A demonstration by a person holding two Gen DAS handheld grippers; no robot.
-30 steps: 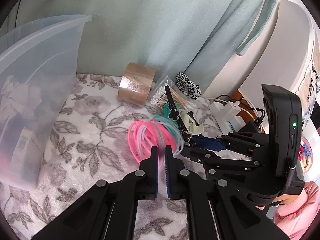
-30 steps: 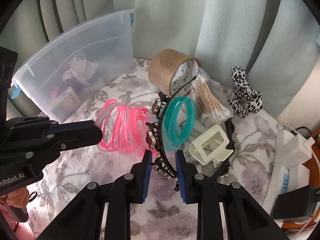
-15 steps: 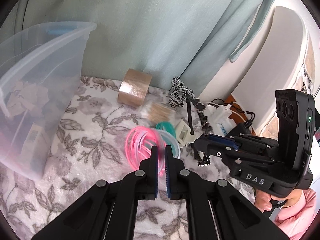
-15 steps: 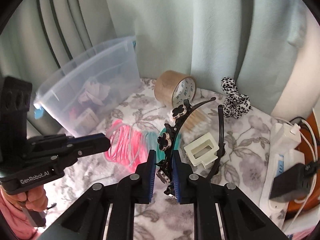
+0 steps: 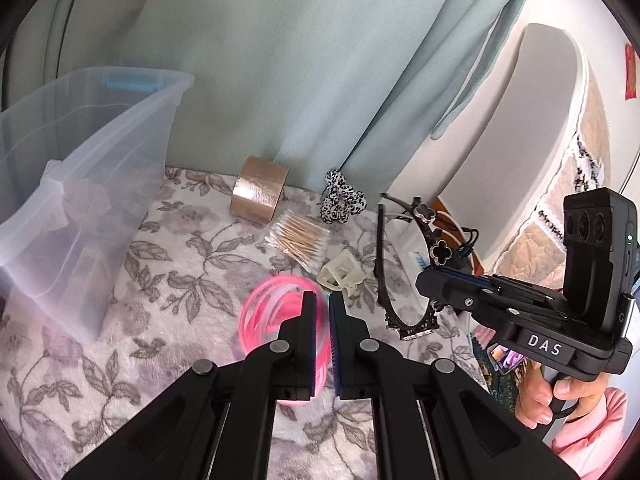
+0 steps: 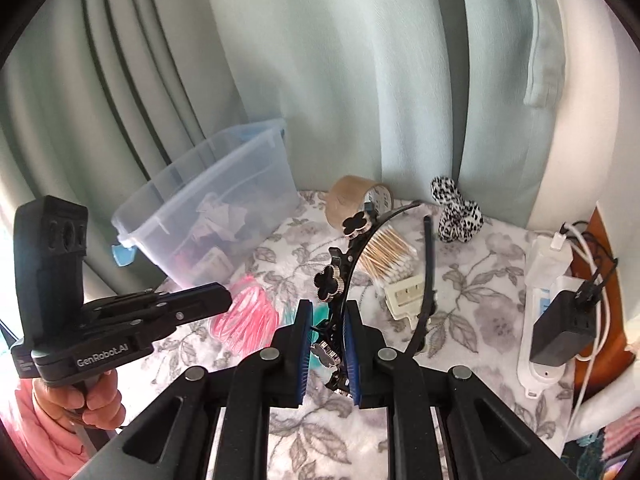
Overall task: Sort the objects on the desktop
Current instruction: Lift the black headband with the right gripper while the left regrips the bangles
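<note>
My right gripper (image 6: 326,312) is shut on a black headband with clover studs (image 6: 340,268) and holds it above the floral cloth; it also shows in the left wrist view (image 5: 424,236). My left gripper (image 5: 322,304) is shut and empty, hovering above pink bangles (image 5: 272,312). The pink bangles (image 6: 248,316) and teal bangles (image 6: 324,314) lie on the cloth. A clear storage bin (image 5: 80,184) stands at the left, with paper and boxes inside (image 6: 208,224).
A tape roll (image 5: 258,194), a bag of cotton swabs (image 5: 298,238), a cream hair claw (image 5: 342,274) and a spotted scrunchie (image 5: 340,202) lie near the curtain. A power strip with chargers (image 6: 556,304) sits at the right edge.
My right gripper closed on the headband and lifted it off the cloth. Both grippers rose and drew back from the objects; the left stayed shut.
</note>
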